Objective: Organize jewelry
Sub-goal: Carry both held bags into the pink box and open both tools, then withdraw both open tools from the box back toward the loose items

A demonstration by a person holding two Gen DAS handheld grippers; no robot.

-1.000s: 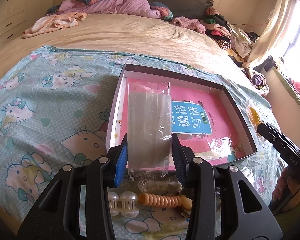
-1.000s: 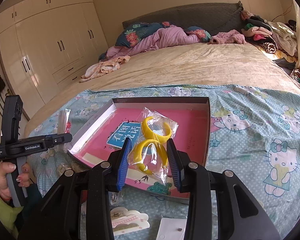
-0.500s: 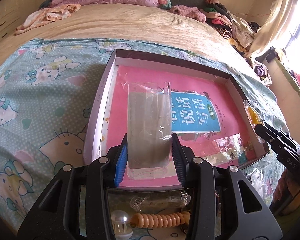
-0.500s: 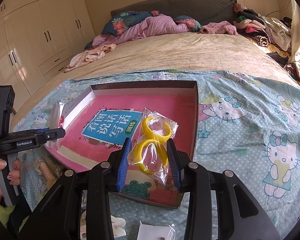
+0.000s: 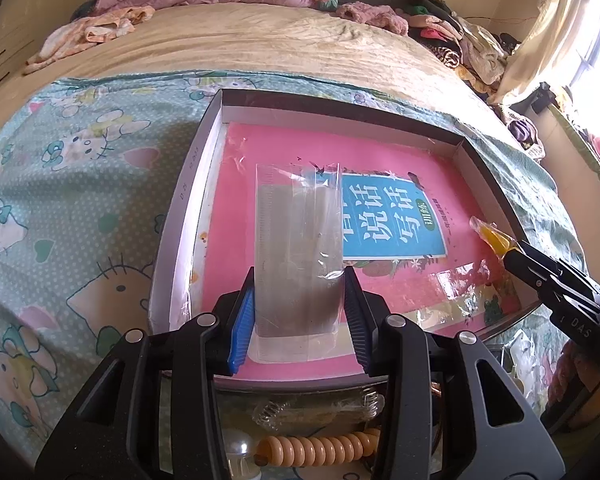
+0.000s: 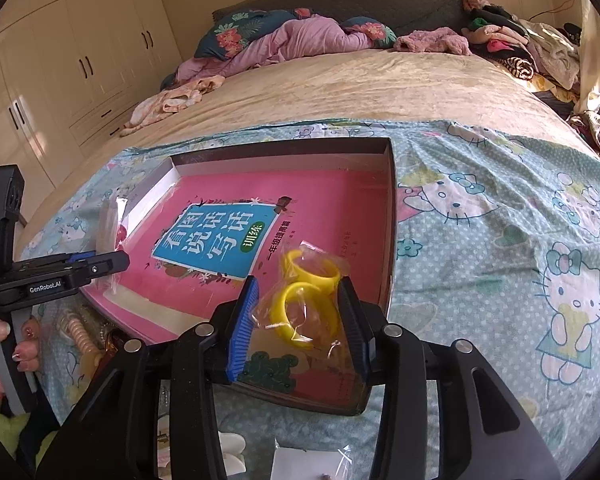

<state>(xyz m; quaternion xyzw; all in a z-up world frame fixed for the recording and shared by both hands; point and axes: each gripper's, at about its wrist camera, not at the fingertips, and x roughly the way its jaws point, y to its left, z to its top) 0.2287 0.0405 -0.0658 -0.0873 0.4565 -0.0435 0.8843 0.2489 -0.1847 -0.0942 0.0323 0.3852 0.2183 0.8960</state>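
Bed (image 6: pixel 340 88) is carrying a cartoon-cat sheet (image 6: pixel 500 240); a shallow box (image 5: pixel 180 216), an orange coil band (image 5: pixel 320 446), and piled clothes (image 6: pixel 500 44) are lying on it.
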